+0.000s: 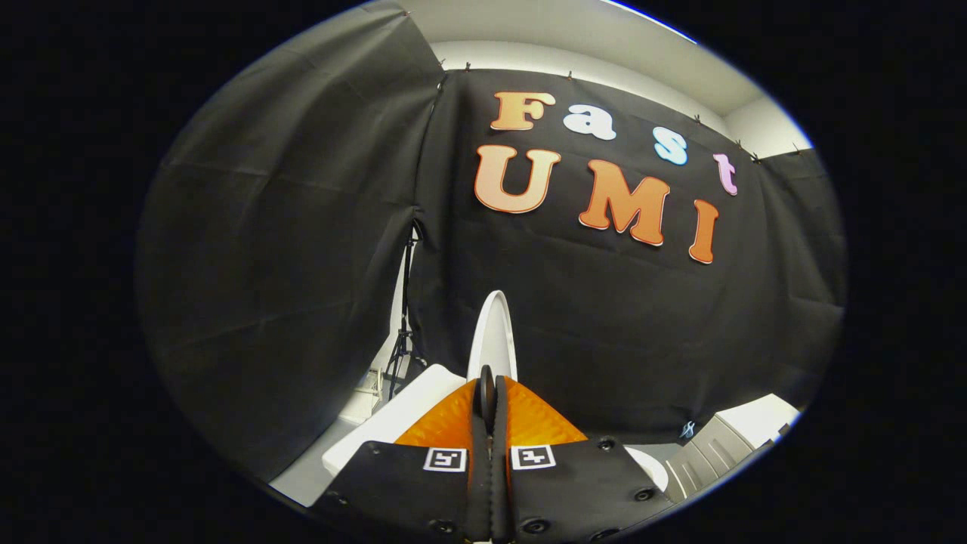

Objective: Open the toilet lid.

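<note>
Just beyond the closed gripper [489,385], whose fingers (orange-backed) press together on nothing, the white toilet lid [495,336] stands upright, edge-on, before the black cloth wall [302,227]

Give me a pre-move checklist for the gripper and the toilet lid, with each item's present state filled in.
1. Toilet lid raised edge-on, just beyond the fingertips: ok.
2. Gripper fingers closed together: ok.
3. Fingers pressing on the lid: cannot tell; its lower edge is hidden behind them.
4. Lid fully back against the tank: cannot tell.
5. Tripod by the cloth wall stands apart from the lid: ok.
</note>
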### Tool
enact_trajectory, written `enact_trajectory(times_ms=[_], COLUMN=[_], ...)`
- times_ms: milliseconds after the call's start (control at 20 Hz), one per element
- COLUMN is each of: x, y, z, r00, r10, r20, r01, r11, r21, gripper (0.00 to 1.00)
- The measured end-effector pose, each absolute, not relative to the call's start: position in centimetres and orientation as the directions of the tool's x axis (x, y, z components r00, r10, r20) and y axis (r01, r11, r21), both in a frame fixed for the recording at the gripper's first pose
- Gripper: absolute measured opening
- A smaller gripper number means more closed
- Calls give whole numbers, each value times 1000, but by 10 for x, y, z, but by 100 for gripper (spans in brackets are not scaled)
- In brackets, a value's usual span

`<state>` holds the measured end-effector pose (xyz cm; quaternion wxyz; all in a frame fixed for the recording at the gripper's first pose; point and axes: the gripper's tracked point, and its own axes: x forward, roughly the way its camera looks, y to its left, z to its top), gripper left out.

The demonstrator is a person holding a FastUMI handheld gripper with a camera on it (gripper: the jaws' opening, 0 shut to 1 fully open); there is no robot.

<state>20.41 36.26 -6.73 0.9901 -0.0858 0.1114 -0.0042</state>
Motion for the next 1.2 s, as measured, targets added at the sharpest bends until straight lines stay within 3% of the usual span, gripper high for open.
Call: enact_trajectory(times_ms=[350, 500, 800, 1200], x=[200, 200, 189, 184], y=[345, 343, 301, 199], z=[-60, -27, 40, 77], r00=[977, 992, 999, 999], r10=[-38, 4, -27, -37], r20=[-210, -123, -19, 7], r01=[5, -23, 24, 37], r11=[988, 988, 988, 991], r21=[-156, -156, -152, -131], gripper=[9, 16, 50, 98])
